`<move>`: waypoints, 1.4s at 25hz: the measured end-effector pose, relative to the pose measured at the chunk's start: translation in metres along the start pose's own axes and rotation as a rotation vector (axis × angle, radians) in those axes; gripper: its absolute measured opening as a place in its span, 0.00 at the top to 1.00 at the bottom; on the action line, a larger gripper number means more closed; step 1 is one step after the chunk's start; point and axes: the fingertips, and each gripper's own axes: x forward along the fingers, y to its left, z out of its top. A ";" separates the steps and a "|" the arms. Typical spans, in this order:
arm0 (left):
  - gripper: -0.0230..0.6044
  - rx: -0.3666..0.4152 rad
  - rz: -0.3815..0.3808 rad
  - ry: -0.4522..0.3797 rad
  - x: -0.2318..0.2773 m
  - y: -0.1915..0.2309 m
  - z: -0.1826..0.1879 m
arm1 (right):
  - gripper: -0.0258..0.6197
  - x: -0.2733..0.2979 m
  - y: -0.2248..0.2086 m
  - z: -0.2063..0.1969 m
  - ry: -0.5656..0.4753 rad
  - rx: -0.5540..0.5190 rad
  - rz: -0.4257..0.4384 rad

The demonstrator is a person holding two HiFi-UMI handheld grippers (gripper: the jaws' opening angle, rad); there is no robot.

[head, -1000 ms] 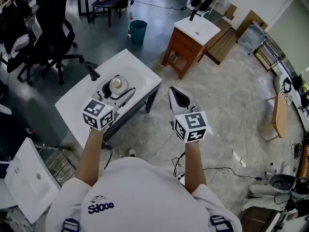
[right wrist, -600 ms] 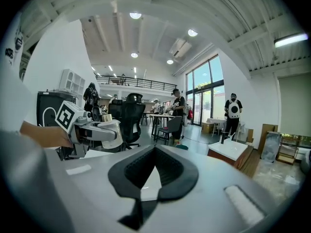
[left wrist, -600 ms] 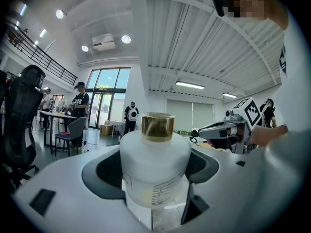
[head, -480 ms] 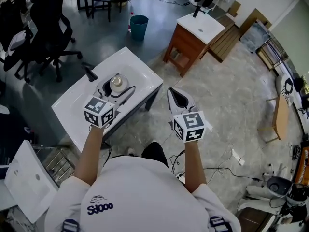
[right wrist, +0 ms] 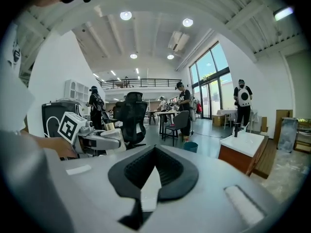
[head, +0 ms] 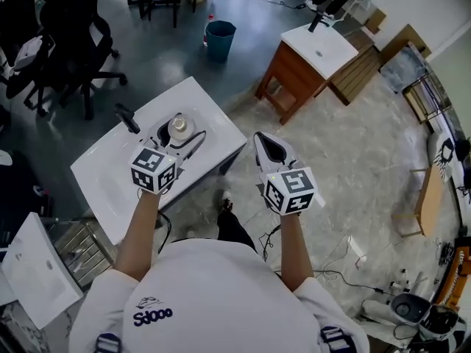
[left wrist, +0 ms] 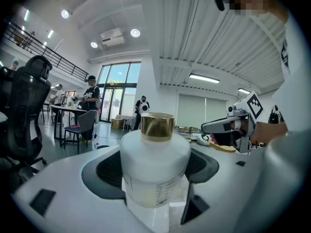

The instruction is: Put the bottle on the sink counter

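A white bottle (head: 179, 127) with a gold cap (left wrist: 157, 126) is clamped between the jaws of my left gripper (head: 174, 135). In the head view it lies over the right part of the white sink counter (head: 103, 176), near the black faucet (head: 125, 116). I cannot tell whether it touches the counter. In the left gripper view the bottle (left wrist: 154, 171) stands upright and fills the gap between the jaws. My right gripper (head: 271, 148) hovers over the floor to the right of the counter, shut and holding nothing; its pads (right wrist: 171, 171) meet.
A wooden cabinet with a white sink top (head: 318, 48) stands at the back right, with a blue bin (head: 221, 35) beside it. Office chairs (head: 66, 46) are at the far left. Another white sink top (head: 33, 271) lies at the lower left. Cables (head: 331, 274) trail on the stone floor.
The person has stepped forward, and a foot now shows below the counter. Both grippers keep their pose, the left one still shut on the bottle over the counter.
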 end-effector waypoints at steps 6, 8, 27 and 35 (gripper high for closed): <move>0.41 -0.014 0.061 0.018 0.041 0.028 -0.003 | 0.95 0.038 -0.024 -0.010 0.047 -0.017 0.096; 0.41 -0.012 0.083 0.033 0.052 0.039 -0.007 | 0.95 0.050 -0.030 -0.014 0.064 -0.015 0.123; 0.41 -0.089 0.178 0.135 0.150 0.107 -0.096 | 0.95 0.140 -0.072 -0.055 0.149 0.031 0.297; 0.41 -0.130 0.203 0.173 0.182 0.118 -0.139 | 0.95 0.156 -0.077 -0.073 0.216 0.054 0.378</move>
